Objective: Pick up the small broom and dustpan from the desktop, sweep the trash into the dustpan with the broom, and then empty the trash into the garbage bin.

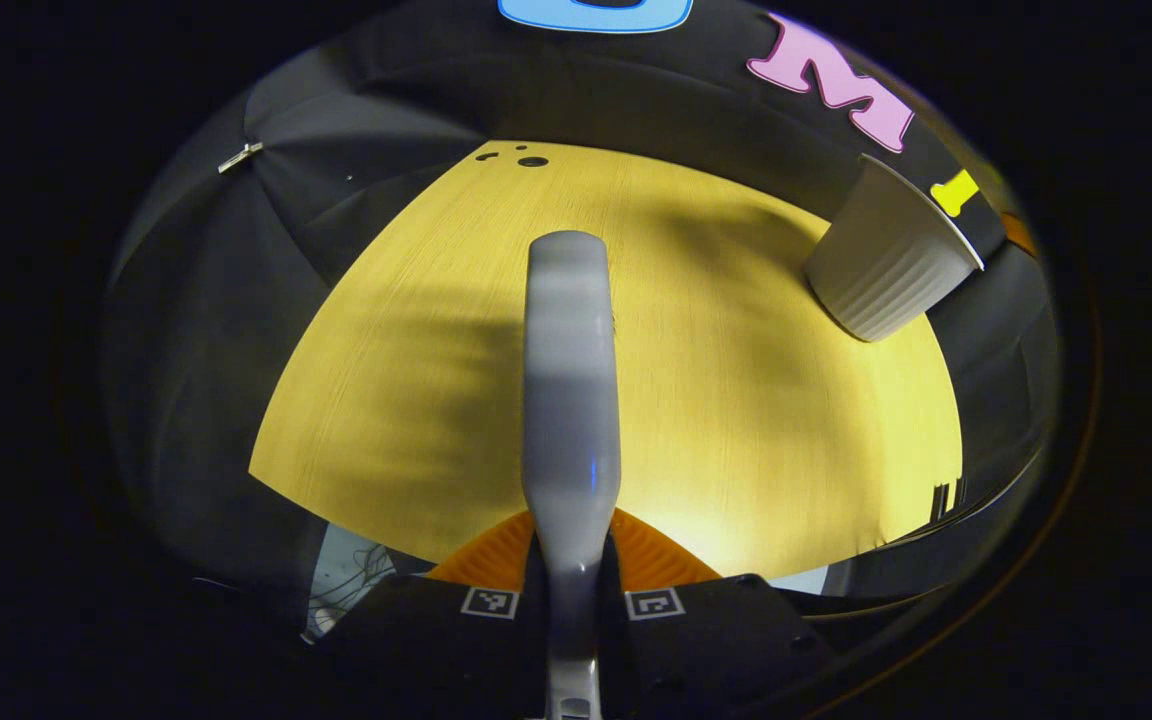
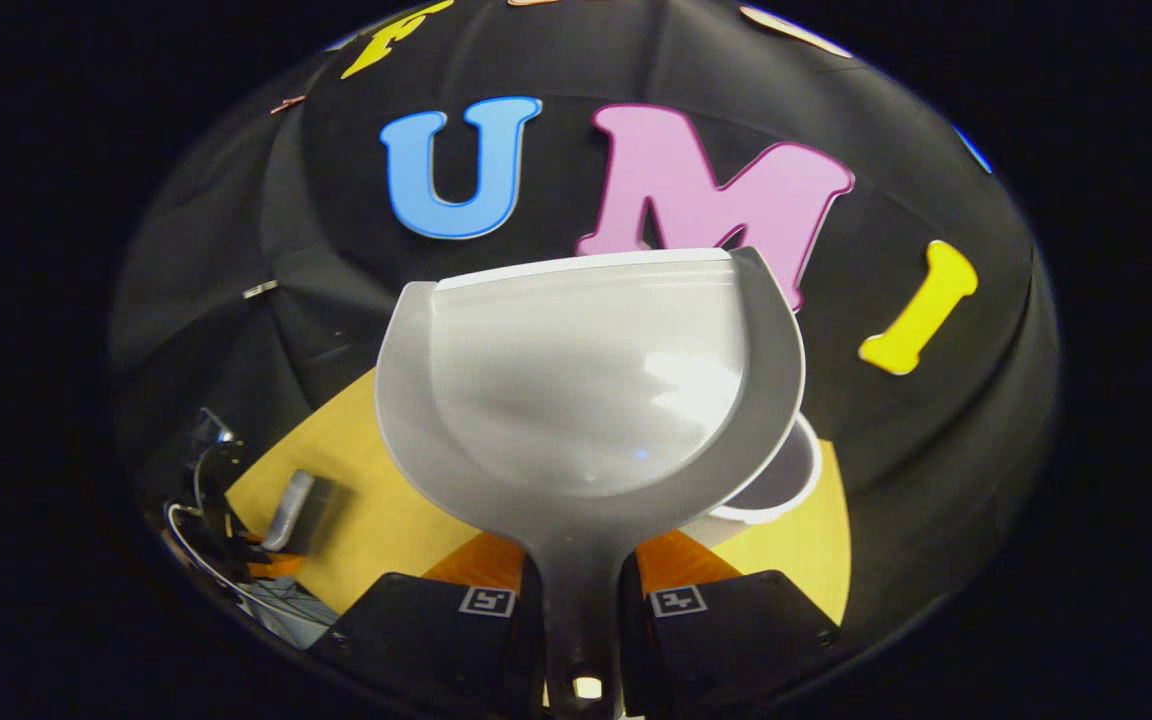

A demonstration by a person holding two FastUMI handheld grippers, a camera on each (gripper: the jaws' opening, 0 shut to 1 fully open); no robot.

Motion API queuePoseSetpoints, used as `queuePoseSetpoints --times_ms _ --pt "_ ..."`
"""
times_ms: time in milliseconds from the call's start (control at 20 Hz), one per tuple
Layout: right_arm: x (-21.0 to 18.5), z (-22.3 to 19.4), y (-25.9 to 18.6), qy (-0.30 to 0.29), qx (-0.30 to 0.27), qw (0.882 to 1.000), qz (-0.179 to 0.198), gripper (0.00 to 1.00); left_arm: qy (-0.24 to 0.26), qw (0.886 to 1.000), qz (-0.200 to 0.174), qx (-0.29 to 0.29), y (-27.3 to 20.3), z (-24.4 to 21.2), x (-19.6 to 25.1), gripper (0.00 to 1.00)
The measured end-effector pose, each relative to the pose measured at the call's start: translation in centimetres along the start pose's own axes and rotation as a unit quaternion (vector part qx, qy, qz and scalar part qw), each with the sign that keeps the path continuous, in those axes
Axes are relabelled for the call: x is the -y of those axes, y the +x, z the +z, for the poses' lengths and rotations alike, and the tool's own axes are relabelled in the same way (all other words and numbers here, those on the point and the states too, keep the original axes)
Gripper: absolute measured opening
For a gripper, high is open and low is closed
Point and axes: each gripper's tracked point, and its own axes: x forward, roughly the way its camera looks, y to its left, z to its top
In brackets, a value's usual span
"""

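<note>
**Broom and dustpan both in hand**

The left gripper (image 1: 570,590) clamps the grey broom (image 1: 569,380), which runs forward over the yellow desktop (image 1: 736,420). The right gripper (image 2: 581,600) pinches the grey dustpan (image 2: 586,390) by its handle, pan raised above the white garbage bin (image 2: 776,480).

ahead of your left gripper (image 1: 570,590) the desk (image 1: 416,400) lies open and bare on both sides of the broom (image 1: 570,400) clamped between its fingers. the bin (image 1: 886,262) stands at the far right edge, right up by the wall, the one thing in the way there. in the right gripper view the dustpan (image 2: 586,390) held by your right gripper (image 2: 581,600) blocks the middle, with the bin's rim (image 2: 786,480) just behind it.
</note>
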Motion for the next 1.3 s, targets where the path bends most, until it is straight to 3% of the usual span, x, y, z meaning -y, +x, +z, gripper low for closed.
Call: queuePoseSetpoints --times_ms 50,100,200,400,800,1100,1300 --pt "-1.6 -0.9 0.3 -0.005 -0.004 1.000 0.011 0.34 0.003 1.000 0.000 0.001 0.2 0.1 -0.1 0.25" --pt "-2.9 -2.0 0.7 -0.013 -0.009 1.000 0.019 0.29 0.005 1.000 0.001 0.001 0.4 0.2 -0.3 0.24" --pt "-5.5 -5.2 1.7 -0.025 -0.043 0.998 0.036 0.34 0.005 1.000 0.006 0.005 0.7 0.5 -0.9 0.25" --pt "-9.5 -11.9 2.9 0.010 -0.127 0.989 0.071 0.34 0.007 1.000 0.003 -0.011 1.9 0.3 -0.9 0.28" --pt "-10.3 -20.2 4.8 0.072 -0.238 0.966 0.068 0.34 0.031 0.998 0.014 -0.043 4.7 1.6 0.0 0.25" --pt "-9.9 -23.3 7.3 0.110 -0.277 0.953 0.058 0.34 0.044 0.997 -0.002 -0.064 7.1 2.6 1.4 0.29" --pt "-10.2 -24.7 7.6 0.135 -0.289 0.946 0.053 0.34 0.063 0.994 0.012 -0.084 8.1 2.5 1.4 0.25"
